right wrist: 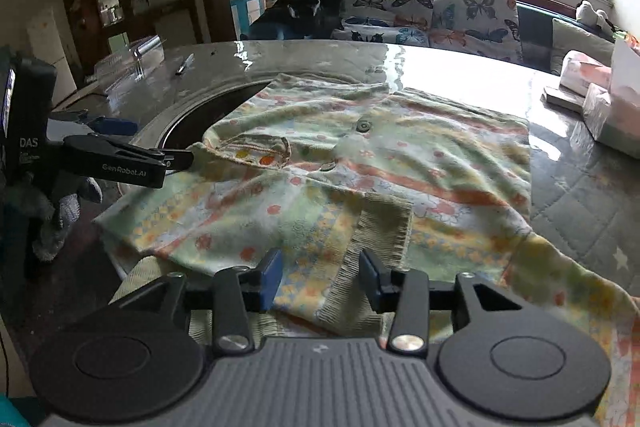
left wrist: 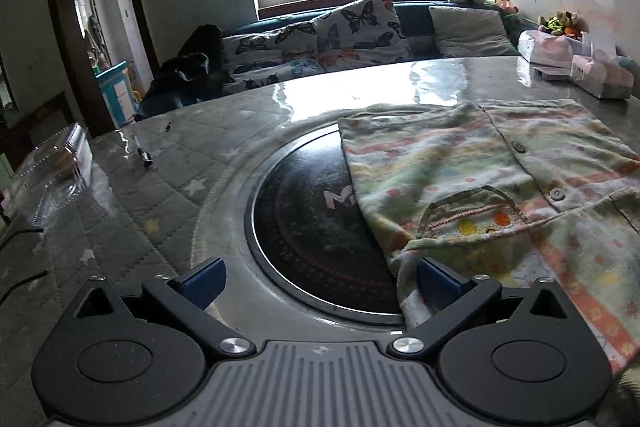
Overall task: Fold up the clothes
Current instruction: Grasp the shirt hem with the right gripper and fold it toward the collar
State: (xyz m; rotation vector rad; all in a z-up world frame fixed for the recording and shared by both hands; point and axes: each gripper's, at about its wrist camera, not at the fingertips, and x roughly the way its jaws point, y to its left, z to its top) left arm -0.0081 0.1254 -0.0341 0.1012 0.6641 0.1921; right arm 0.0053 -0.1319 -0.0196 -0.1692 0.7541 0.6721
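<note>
A child's pastel patterned shirt with buttons and a small front pocket lies flat on the table, partly over a round black cooktop. It also shows in the left wrist view. My left gripper is open at the shirt's near left edge, its right finger touching the cloth. It appears from the side in the right wrist view. My right gripper is open just above a folded-in sleeve with a ribbed cuff, holding nothing.
The table has a quilted star cover under clear plastic. A pen and a clear plastic box lie at the left. Tissue packs sit at the far right. A sofa with butterfly cushions stands behind.
</note>
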